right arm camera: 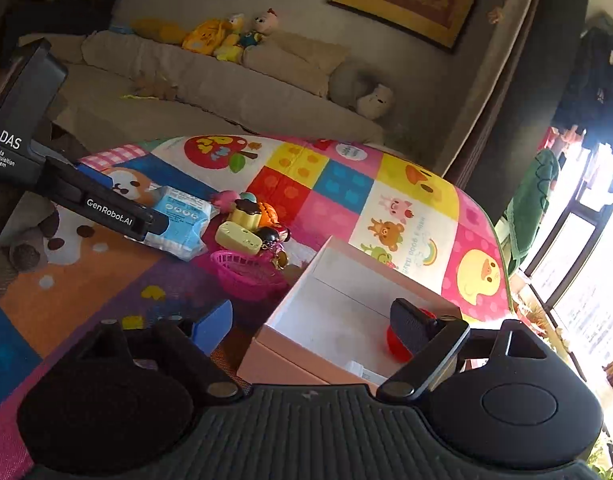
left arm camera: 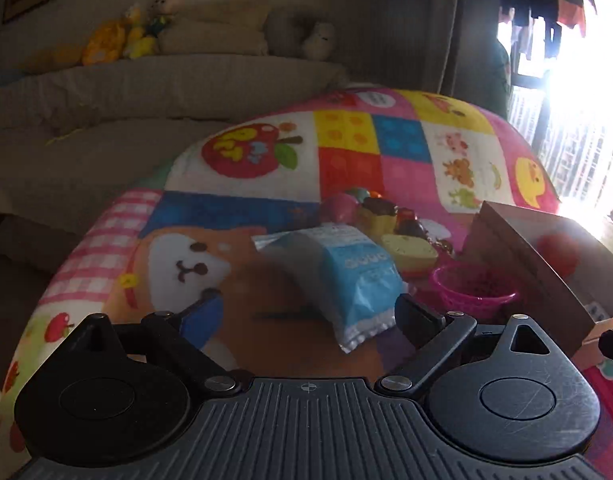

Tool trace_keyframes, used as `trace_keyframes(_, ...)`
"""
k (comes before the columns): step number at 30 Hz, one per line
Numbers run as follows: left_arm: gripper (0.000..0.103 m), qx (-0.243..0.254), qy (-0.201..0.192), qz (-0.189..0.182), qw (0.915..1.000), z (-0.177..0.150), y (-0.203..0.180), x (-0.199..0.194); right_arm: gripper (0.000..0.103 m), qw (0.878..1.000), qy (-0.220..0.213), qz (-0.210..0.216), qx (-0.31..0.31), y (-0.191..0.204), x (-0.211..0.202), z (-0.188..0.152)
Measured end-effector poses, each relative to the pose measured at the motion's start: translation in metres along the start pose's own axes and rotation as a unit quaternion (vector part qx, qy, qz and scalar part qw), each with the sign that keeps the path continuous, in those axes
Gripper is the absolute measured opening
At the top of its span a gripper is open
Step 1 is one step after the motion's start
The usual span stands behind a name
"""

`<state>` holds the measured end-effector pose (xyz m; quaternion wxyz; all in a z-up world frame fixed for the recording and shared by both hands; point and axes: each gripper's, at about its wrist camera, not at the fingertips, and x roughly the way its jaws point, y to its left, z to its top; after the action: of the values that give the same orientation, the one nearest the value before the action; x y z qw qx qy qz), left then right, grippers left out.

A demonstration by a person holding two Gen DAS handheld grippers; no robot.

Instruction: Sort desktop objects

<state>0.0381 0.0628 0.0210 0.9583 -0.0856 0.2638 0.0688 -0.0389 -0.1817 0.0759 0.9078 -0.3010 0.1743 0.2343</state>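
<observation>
A blue and white packet [left arm camera: 346,280] lies on the colourful mat, its near end between the fingers of my left gripper [left arm camera: 310,318]. That gripper is open and its pads do not touch the packet. Behind the packet is a pile of small toys [left arm camera: 394,224], and to its right a pink basket [left arm camera: 470,288]. My right gripper [right arm camera: 310,328] is open above the near corner of an open pink box [right arm camera: 290,304] with a white inside. A red object [right arm camera: 396,344] lies in the box, partly hidden by the right finger. The right wrist view also shows the packet [right arm camera: 182,220] under the left tool's black arm [right arm camera: 106,210].
The mat [right arm camera: 386,200] covers a table with curved far and right edges. A beige sofa [right arm camera: 226,92] with plush toys stands behind it. A bright window [right arm camera: 594,280] is at the right. The toy pile [right arm camera: 246,224] and the basket [right arm camera: 246,276] sit between packet and box.
</observation>
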Motion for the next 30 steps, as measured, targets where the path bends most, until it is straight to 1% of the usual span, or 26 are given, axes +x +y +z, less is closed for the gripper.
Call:
trace_keyframes(1, 0.096, -0.016, -0.007, 0.009, 0.9998, -0.001, 0.010, -0.003, 0.058, 1.000, 0.009, 0.004, -0.018, 0.013, 0.010, 0.005)
trace_keyframes(2, 0.097, -0.027, -0.016, 0.016, 0.9994, -0.002, 0.016, -0.006, 0.048, 0.999, 0.018, 0.007, -0.032, 0.025, 0.021, 0.009)
trace_keyframes(3, 0.097, -0.034, -0.023, 0.020, 0.9990, -0.003, 0.020, -0.006, 0.043, 0.999, 0.026, 0.008, -0.047, 0.036, 0.034, 0.014)
trace_keyframes(4, 0.098, -0.042, -0.035, 0.025, 0.9982, -0.003, 0.025, -0.008, 0.043, 0.998, 0.030, 0.006, -0.063, 0.045, 0.045, 0.018)
trace_keyframes(6, 0.099, -0.052, -0.041, 0.031, 0.9973, -0.006, 0.032, -0.009, 0.043, 0.994, 0.035, -0.021, -0.103, 0.065, 0.069, 0.023)
trace_keyframes(8, 0.099, -0.065, -0.035, 0.021, 0.9970, -0.005, 0.037, -0.008, 0.043, 0.988, 0.044, -0.051, -0.141, 0.079, 0.090, 0.024)
trace_keyframes(10, 0.099, -0.073, -0.037, 0.018, 0.9965, -0.006, 0.040, -0.008, 0.042, 0.984, 0.057, -0.061, -0.155, 0.084, 0.106, 0.025)
trace_keyframes(12, 0.100, -0.078, -0.038, 0.014, 0.9962, -0.006, 0.041, -0.008, 0.025, 0.985, 0.072, -0.053, -0.149, 0.083, 0.115, 0.026)
trace_keyframes(14, 0.100, -0.079, -0.037, 0.013, 0.9961, -0.006, 0.041, -0.007, 0.016, 0.988, 0.076, -0.040, -0.127, 0.077, 0.110, 0.029)
trace_keyframes(15, 0.100, -0.079, -0.037, 0.012, 0.9961, -0.006, 0.041, -0.007, 0.013, 0.991, 0.075, -0.026, -0.110, 0.073, 0.102, 0.031)
trace_keyframes(17, 0.100, -0.077, -0.037, 0.013, 0.9963, -0.007, 0.040, -0.007, 0.011, 0.995, 0.073, 0.010, -0.069, 0.063, 0.080, 0.034)
trace_keyframes(19, 0.100, -0.074, -0.038, 0.014, 0.9964, -0.007, 0.039, -0.007, 0.009, 0.994, 0.078, 0.070, -0.016, 0.051, 0.055, 0.035)
trace_keyframes(21, 0.100, -0.068, -0.040, 0.016, 0.9968, -0.008, 0.037, -0.008, 0.009, 0.987, 0.082, 0.131, 0.034, 0.039, 0.029, 0.033)
trace_keyframes(23, 0.100, -0.060, -0.043, 0.019, 0.9971, -0.008, 0.034, -0.008, 0.009, 0.979, 0.072, 0.183, 0.061, 0.033, 0.002, 0.028)
trace_keyframes(24, 0.100, -0.055, -0.044, 0.021, 0.9973, -0.009, 0.032, -0.009, 0.009, 0.977, 0.063, 0.193, 0.064, 0.032, -0.008, 0.026)
trace_keyframes(25, 0.100, -0.050, -0.046, 0.023, 0.9974, -0.009, 0.030, -0.009, 0.009, 0.979, 0.053, 0.186, 0.060, 0.032, -0.016, 0.024)
trace_keyframes(26, 0.100, -0.046, -0.048, 0.026, 0.9975, -0.009, 0.028, -0.009, 0.009, 0.985, 0.040, 0.163, 0.044, 0.035, -0.020, 0.023)
trace_keyframes(28, 0.101, -0.038, -0.050, 0.030, 0.9976, -0.010, 0.025, -0.010, 0.018, 0.994, 0.020, 0.104, 0.005, 0.043, -0.018, 0.022)
trace_keyframes(29, 0.101, -0.035, -0.051, 0.030, 0.9976, -0.010, 0.024, -0.010, 0.034, 0.998, 0.013, 0.064, -0.022, 0.049, -0.008, 0.021)
trace_keyframes(30, 0.101, -0.034, -0.052, 0.029, 0.9976, -0.010, 0.024, -0.010, 0.052, 0.998, 0.005, 0.040, -0.043, 0.053, 0.002, 0.020)
